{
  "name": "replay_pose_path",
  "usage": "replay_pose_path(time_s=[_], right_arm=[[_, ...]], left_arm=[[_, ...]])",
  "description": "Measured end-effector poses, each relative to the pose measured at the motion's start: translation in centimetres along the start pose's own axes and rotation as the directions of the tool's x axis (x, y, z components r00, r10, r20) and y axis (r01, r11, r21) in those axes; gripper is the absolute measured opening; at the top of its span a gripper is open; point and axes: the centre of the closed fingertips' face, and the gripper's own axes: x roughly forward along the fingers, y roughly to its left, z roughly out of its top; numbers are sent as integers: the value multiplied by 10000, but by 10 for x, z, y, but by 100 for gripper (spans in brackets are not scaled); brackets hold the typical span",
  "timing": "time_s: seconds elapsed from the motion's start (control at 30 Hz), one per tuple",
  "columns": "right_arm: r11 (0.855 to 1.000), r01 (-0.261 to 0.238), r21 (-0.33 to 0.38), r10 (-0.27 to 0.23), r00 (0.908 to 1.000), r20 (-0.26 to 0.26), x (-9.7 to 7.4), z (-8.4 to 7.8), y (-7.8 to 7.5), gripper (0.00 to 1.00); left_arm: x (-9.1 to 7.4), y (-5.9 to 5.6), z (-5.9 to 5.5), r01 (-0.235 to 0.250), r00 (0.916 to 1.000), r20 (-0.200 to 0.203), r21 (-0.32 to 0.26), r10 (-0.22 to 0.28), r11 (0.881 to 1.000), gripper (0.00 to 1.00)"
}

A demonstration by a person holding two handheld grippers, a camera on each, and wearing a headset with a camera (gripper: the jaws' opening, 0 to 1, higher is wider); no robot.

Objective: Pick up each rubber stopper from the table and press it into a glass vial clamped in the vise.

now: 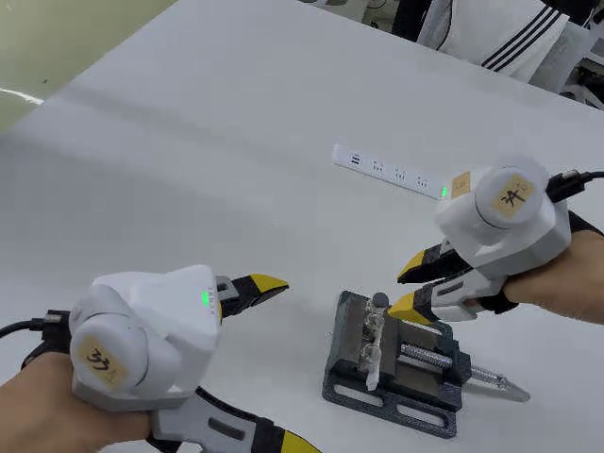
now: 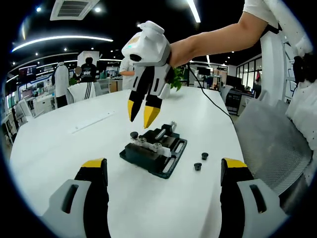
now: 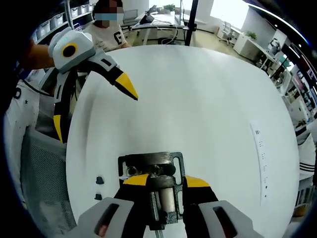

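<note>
Closest to me, low on the left of the head view, the left gripper (image 1: 288, 363) sits in a bare hand. Its smooth white plastic shell is rounded like a pebble, with a small green light glowing on it. The two black fingers end in yellow wedge tips, spread wide and grasping nothing.

Just past those tips, on the matte white table (image 1: 189, 142), two loose stoppers (image 2: 204, 155) lie near each other. They are small, dull black and button-shaped, just beside the base of the vise (image 1: 396, 377).

That vise is blocky dark metal with slotted feet along its base. A bright threaded screw and a slim handle run out of one end. Between its cheeks stands a short row of glass vials (image 1: 371, 359), upright, clear and thin-walled. The stoppered vial (image 2: 133, 136) at one end of the row carries a dark rounded plug in its mouth. The rest are too small for me to tell if they are plugged.

Over that end hangs the right gripper (image 2: 140, 116), the same glossy white shell, held by a bare forearm. Its fingers point down with the yellow tips only slightly parted and nothing between them. The left gripper view shows clear air between the tips and the vial.

Farther across the table lies a long, flat white power strip (image 1: 392, 173). At the far edge sits a person (image 1: 500, 33) in a white top with dark stripes.
</note>
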Motion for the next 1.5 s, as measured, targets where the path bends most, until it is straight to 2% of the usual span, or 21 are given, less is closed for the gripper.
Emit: replay_pose_path(time_s=[0.4,0.67,1.17,1.5], right_arm=[[9991,287,317,-306,9977,604,-18,-5,11,36],[9972,423,621,-485,9937,1011,-29,-14,22,45],[9927,452,1122,-654,9808,1839,-45,-33,47,60],[9875,407,1521,-750,9709,2275,-54,-47,71,66]], left_arm=[[-5,-2,0,30,10000,-81,101,-29,9999,95],[-7,-6,0,103,9997,-214,179,-99,9998,95],[-11,-14,-2,316,9983,-509,354,-298,9989,94],[-11,-22,-1,529,9959,-760,473,-492,9975,94]])
